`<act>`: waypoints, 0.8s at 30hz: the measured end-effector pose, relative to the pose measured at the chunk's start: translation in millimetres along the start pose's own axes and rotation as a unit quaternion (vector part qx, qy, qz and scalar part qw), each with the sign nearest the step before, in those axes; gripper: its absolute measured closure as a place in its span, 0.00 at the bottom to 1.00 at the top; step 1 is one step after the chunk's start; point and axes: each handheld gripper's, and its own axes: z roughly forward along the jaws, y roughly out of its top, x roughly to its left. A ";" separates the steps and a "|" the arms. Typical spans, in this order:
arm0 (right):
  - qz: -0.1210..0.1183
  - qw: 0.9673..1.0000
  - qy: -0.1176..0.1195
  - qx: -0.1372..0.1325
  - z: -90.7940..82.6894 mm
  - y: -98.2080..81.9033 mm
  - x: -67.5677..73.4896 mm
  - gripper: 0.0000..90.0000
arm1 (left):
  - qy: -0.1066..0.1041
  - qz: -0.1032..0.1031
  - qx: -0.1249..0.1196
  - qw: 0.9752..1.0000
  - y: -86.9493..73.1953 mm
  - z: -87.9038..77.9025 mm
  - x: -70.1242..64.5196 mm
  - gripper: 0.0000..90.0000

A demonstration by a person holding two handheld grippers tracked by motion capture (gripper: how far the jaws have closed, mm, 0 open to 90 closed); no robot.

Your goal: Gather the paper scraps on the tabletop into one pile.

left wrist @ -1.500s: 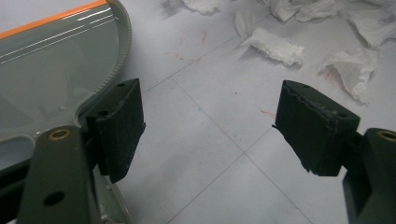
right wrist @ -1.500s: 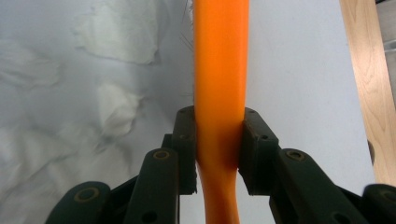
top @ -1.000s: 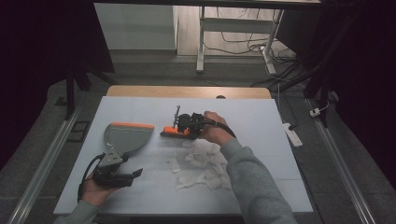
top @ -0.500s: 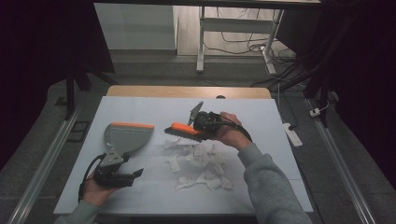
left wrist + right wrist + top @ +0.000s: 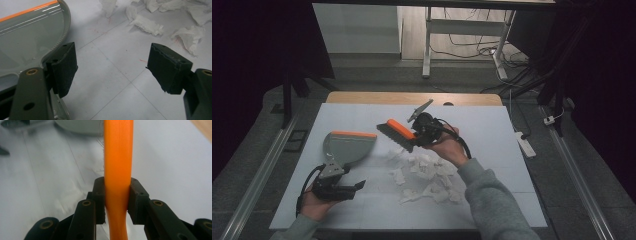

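Note:
A brush with an orange handle and dark bristles hangs tilted above the white table, bristles toward the dustpan. My right gripper is shut on its orange handle, which the pads clamp from both sides. The grey dustpan with an orange lip lies flat at the left. My left gripper rests near the dustpan's handle at the front left. It is open, with bare table between its jaws and the dustpan just beside its left jaw. Torn white paper scraps lie between the hands.
The scraps spread across the table's middle, below and right of the brush. A wooden strip runs along the table's far edge. Metal rails flank both sides, and cables lie on the floor beyond.
My right gripper has lifted the brush off the table beside the dustpan and tilted it up. The left gripper has stayed where it was.

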 end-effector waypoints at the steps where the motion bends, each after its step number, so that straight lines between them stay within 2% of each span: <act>1: 0.009 1.000 0.006 -0.001 7.0 4.0 1.4 0.78 | 0.000 0.000 0.000 1.000 0.0 -0.1 0.0 0.27; 4: 0.045 0.998 0.033 -0.008 28.7 14.9 3.6 0.78 | 0.000 0.000 -0.001 1.000 -0.4 -0.7 0.6 0.28; 6: 0.068 0.996 0.053 -0.010 42.2 20.8 4.9 0.78 | 0.001 0.000 -0.001 1.000 -0.7 -1.0 1.3 0.28; 9: 0.087 0.994 0.060 -0.001 59.6 23.8 3.8 0.78 | 0.000 -0.002 -0.002 1.000 -1.3 -1.2 2.0 0.28; 13: 0.129 0.990 0.059 0.012 74.3 16.2 -4.1 0.78 | -0.001 -0.001 -0.002 1.000 -1.3 -1.1 1.7 0.28; 16: 0.147 0.988 0.050 0.017 74.1 6.0 -11.6 0.78 | 0.001 0.002 -0.002 1.000 -1.2 -1.5 1.6 0.28; 17: 0.158 0.986 0.049 0.018 72.0 2.0 -14.1 0.78 | 0.001 0.001 -0.002 1.000 -1.1 -1.4 1.6 0.28; 21: 0.179 0.983 0.034 0.026 57.8 -16.2 -21.8 0.78 | 0.001 0.003 0.000 1.000 -0.6 -0.7 0.4 0.28; 24: 0.181 0.983 0.021 0.035 44.0 -28.7 -23.8 0.78 | 0.000 0.004 0.000 1.000 -0.4 -0.4 -0.2 0.28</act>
